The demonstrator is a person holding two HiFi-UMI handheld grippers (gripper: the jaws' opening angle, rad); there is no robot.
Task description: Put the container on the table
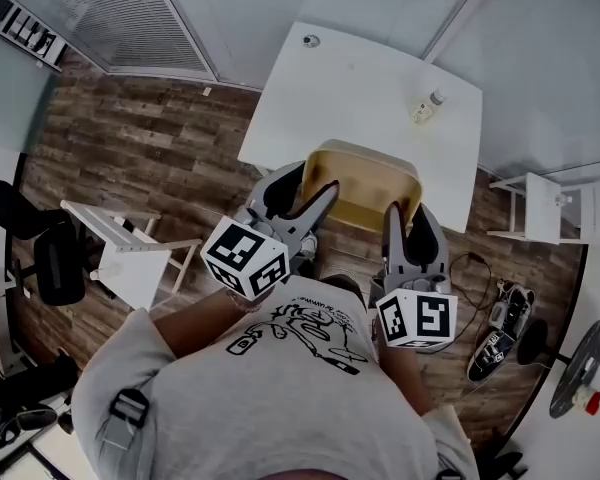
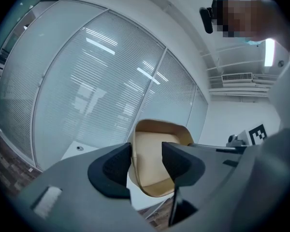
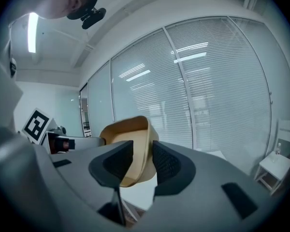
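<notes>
L gripper: you've got it clenched on the container's left wall, one jaw outside, one inside the rim.
R gripper: clamped on the right wall, which fills the gap btwn your jaws.
container: tan, open-topped, empty. Sits mid-frame in head view, held btwn both grippers in front of your chest, overlapping the near edge of the table. Can't tell if it touches the top.
table: white, upper centre of head view, beyond the container.
bottle: small, on the table's right part, well apart from the container.
stool: white, on the wood floor at left of frame.
shoes: on the floor, lower right, near your R gripper's marker cube.
</notes>
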